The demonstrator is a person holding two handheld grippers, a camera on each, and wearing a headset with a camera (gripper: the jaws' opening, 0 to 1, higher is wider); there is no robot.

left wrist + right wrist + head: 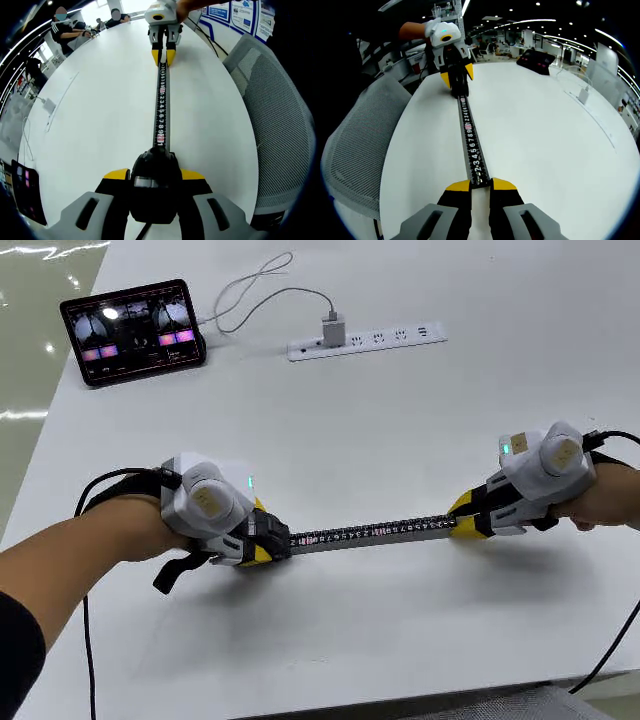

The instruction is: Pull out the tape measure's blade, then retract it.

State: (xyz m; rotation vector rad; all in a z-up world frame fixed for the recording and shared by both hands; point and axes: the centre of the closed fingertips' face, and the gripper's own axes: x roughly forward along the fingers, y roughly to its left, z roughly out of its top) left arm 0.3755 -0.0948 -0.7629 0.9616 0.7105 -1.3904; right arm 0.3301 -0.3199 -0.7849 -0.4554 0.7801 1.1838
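Note:
A black tape measure case (155, 182) sits clamped between the yellow-tipped jaws of my left gripper (262, 540). Its dark blade (372, 531) with white and red numbers stretches rightward over the white table. The blade's end (479, 183) is pinched in my right gripper (463, 521), which is shut on it. In the left gripper view the blade (162, 105) runs straight away to the right gripper (163, 56). In the right gripper view the blade (470, 145) leads back to the left gripper (455, 75) and the case.
A tablet (133, 330) with a lit screen stands at the table's far left. A white power strip (366, 341) with a plugged charger and cable lies at the back. A grey mesh chair (272, 120) stands by the table's near edge. People sit far off.

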